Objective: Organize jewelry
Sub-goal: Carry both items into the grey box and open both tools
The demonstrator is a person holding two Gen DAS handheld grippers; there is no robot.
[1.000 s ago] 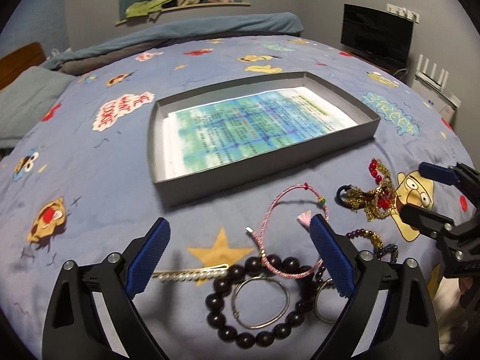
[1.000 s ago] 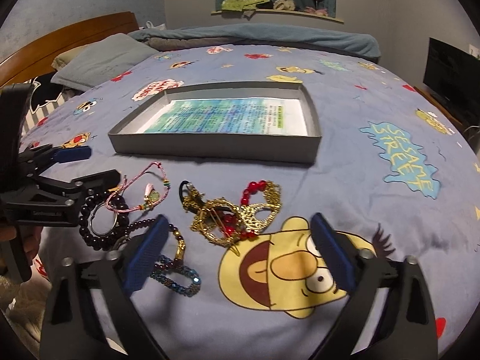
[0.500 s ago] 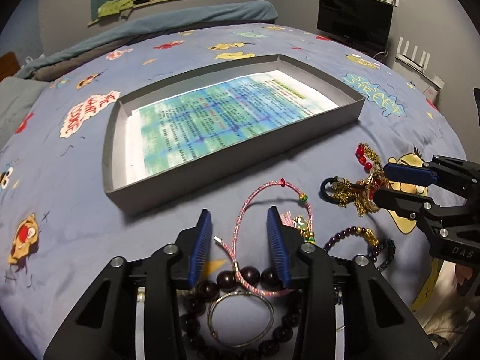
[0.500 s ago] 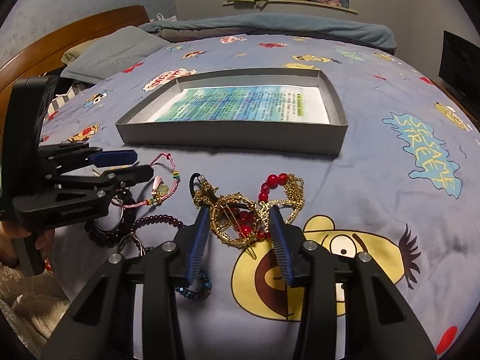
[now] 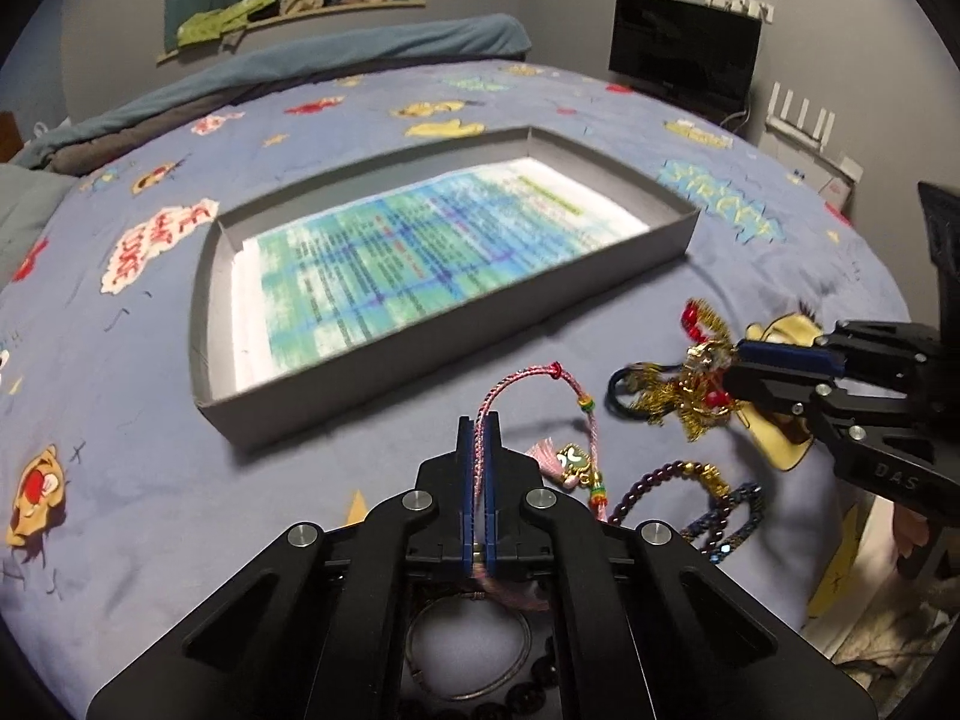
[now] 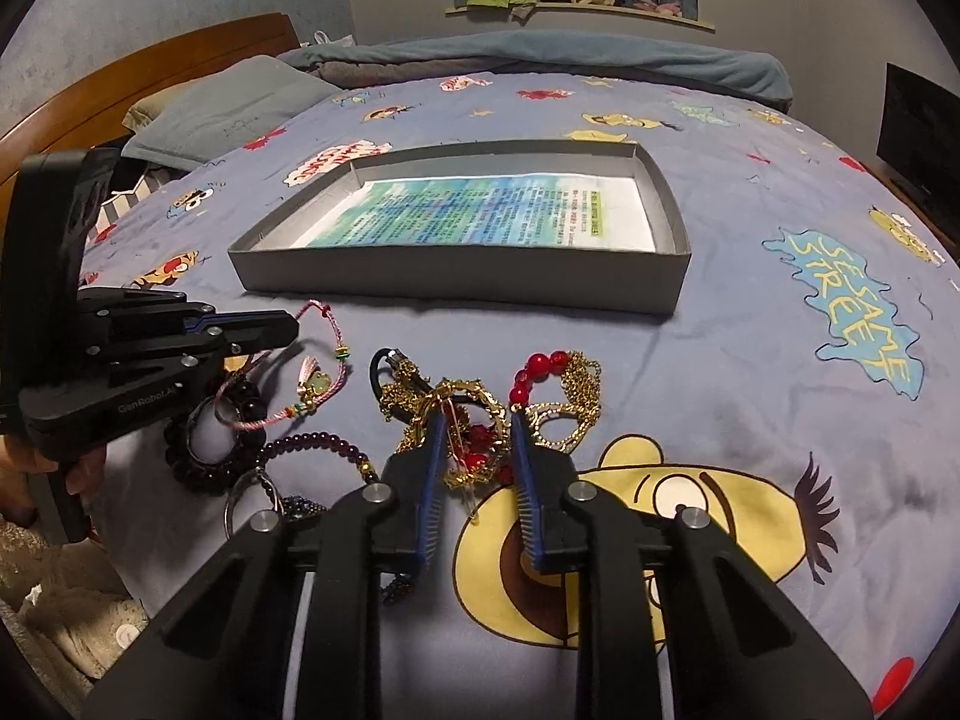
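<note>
My left gripper [image 5: 478,423] is shut on a pink cord bracelet [image 5: 528,373], whose loop sticks out ahead of the jaws; it also shows in the right wrist view [image 6: 333,330]. My right gripper [image 6: 477,426] has its jaws partly closed around a gold and red ornament [image 6: 474,414], with a gap still between them. In the left wrist view the ornament [image 5: 684,390] lies at that gripper's tips. The grey tray [image 5: 420,360] with a printed sheet lies just beyond the jewelry; it also shows in the right wrist view [image 6: 462,282].
A dark bead bracelet [image 6: 204,468], a purple bead bracelet [image 6: 318,441], a metal ring [image 5: 468,654] and a blue bead strand [image 5: 729,522] lie on the blue cartoon bedspread [image 6: 780,360]. A pillow [image 6: 222,108] and a TV [image 5: 684,42] stand at the edges.
Both grippers moved forward over the jewelry and closed from wide open. The left one has shut on the pink cord bracelet; the right one has narrowed around the gold ornament.
</note>
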